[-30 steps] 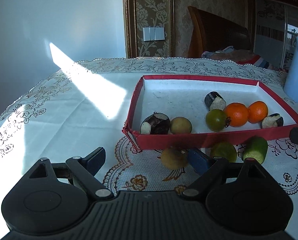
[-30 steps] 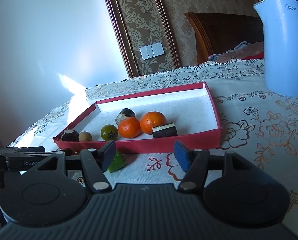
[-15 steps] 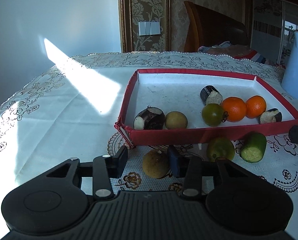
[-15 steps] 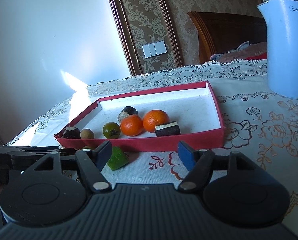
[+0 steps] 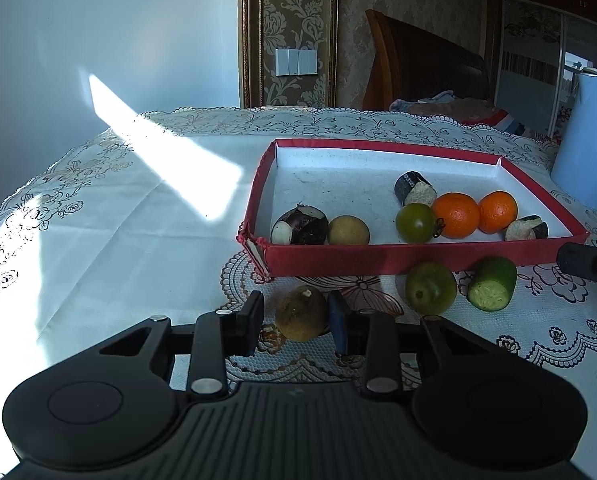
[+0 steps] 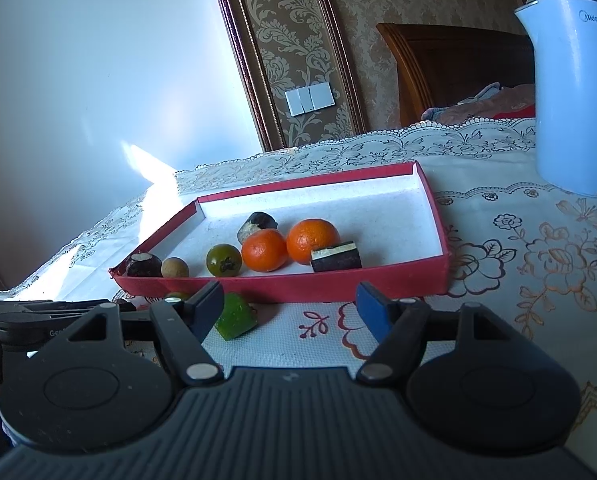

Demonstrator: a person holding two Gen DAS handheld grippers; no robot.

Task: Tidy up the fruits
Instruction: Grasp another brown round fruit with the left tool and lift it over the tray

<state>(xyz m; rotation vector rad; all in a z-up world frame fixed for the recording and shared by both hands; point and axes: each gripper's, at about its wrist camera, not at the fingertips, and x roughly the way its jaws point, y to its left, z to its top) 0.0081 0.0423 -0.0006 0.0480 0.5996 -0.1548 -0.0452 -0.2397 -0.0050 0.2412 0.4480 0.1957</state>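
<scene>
A red tray (image 5: 378, 262) (image 6: 338, 282) on the tablecloth holds two oranges (image 5: 456, 215) (image 6: 264, 250), a green tomato (image 5: 415, 223) (image 6: 223, 260), a tan round fruit (image 5: 348, 231) and dark cut pieces. In front of the tray lie a brown round fruit (image 5: 301, 312), a green fruit (image 5: 430, 288) and a cucumber piece (image 5: 492, 290) (image 6: 235, 316). My left gripper (image 5: 296, 318) is shut on the brown fruit, lifted just off the cloth. My right gripper (image 6: 288, 308) is open and empty, the cucumber piece by its left finger.
A light blue kettle (image 6: 574, 88) (image 5: 590, 140) stands right of the tray. A wooden chair (image 5: 418, 68) is behind the table. The lace-edged tablecloth (image 5: 118, 220) spreads left of the tray with a strip of sunlight.
My left gripper has narrowed from wide open and closed around the brown fruit. The right gripper has drifted slightly, staying open.
</scene>
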